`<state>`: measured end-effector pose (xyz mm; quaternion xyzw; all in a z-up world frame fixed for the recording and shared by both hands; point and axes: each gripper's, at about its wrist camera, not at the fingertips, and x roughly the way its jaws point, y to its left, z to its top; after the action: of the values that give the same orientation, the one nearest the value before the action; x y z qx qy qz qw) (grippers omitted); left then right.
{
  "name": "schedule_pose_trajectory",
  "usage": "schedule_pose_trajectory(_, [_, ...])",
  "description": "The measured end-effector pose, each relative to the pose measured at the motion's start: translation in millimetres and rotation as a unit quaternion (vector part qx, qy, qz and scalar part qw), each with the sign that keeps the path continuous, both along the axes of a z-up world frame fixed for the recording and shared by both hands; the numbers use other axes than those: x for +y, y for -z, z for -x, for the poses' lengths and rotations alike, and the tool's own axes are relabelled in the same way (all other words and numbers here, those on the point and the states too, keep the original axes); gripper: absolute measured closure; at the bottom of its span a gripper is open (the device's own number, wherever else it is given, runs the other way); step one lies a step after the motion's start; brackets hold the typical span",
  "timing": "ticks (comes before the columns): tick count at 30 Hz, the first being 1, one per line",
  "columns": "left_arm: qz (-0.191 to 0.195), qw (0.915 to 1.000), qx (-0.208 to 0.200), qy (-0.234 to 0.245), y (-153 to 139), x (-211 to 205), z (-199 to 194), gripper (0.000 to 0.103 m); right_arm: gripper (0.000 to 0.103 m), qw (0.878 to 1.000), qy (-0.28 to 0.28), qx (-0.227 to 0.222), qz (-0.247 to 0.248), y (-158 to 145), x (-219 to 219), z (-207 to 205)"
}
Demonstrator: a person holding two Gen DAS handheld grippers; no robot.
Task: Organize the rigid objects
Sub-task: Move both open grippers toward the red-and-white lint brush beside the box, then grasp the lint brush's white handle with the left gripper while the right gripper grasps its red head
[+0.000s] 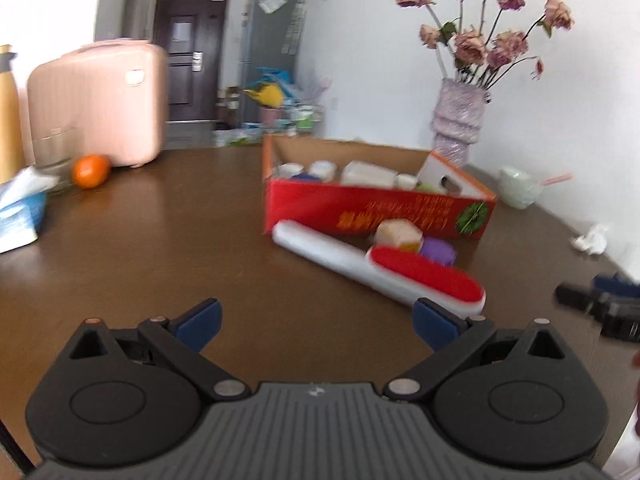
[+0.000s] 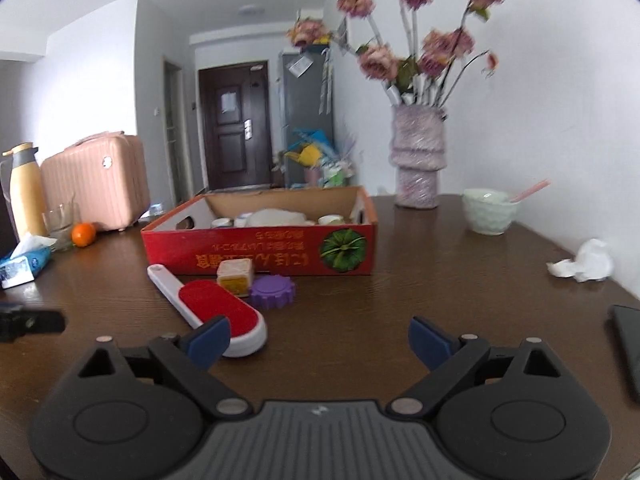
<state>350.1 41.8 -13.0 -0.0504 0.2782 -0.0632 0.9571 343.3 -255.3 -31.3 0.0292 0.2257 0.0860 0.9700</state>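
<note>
Left gripper (image 1: 316, 322): my fingers are spread wide with nothing between them, low in the left wrist frame above the brown desk (image 1: 160, 240).
Right gripper (image 2: 319, 338): my fingers are also wide apart and hold nothing; the left blue pad overlaps the brush's end in the picture.
Lint brush (image 2: 208, 310): white handle, red pad, lying flat on the desk, left of centre in the right wrist frame.
Beige cube (image 2: 235, 276): just behind the brush, close to the box front.
Purple gear (image 2: 273, 291): beside the cube, to its right.
Red box (image 2: 260, 254): open cardboard, mid-frame, with pale items inside.
Vase (image 2: 418, 156): upper right, holding dried flowers.
</note>
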Motion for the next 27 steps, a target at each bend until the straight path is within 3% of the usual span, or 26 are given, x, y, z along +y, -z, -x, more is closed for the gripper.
schedule_pose_trajectory(4, [0.055,0.9974,0.028,0.038,4,22,-68,0.000,0.008,0.998,-0.048,0.027,-0.015,6,18,-28])
schedule_pose_trajectory(7, [0.025,0.9986,0.042,0.016,10,26,-110,0.003,0.014,0.997,-0.072,0.034,-0.010,14,38,-45])
schedule_pose_trajectory(9, [0.033,0.9979,0.053,0.014,14,30,-131,0.008,0.014,0.996,-0.083,0.041,-0.013,18,48,-57])
schedule_pose_trajectory(11, [0.043,0.9967,0.070,0.004,21,36,-148,0.018,0.017,0.994,-0.097,0.053,-0.018,23,57,-67])
schedule_pose_trajectory(13, [0.046,0.9955,0.082,-0.009,28,42,-159,0.032,0.028,0.993,-0.102,0.058,-0.008,28,63,-76])
schedule_pose_trajectory(14, [0.054,0.9949,0.084,-0.010,31,47,-161,0.034,0.040,0.993,-0.097,0.061,0.004,29,65,-80])
schedule_pose_trajectory(18, [0.084,0.9919,0.095,0.001,44,58,-165,0.055,0.041,0.995,-0.066,0.076,-0.026,33,47,-94])
schedule_pose_trajectory(21, [0.071,0.9932,0.091,0.013,46,54,-159,0.064,0.041,0.996,-0.050,0.076,-0.025,34,38,-100])
schedule_pose_trajectory(23, [0.081,0.9925,0.091,0.011,38,58,-152,0.064,0.042,0.996,-0.043,0.076,-0.024,31,36,-101])
schedule_pose_trajectory(27, [0.099,0.9929,0.065,0.006,22,68,-114,0.040,0.042,0.995,-0.049,0.079,-0.042,28,30,-107])
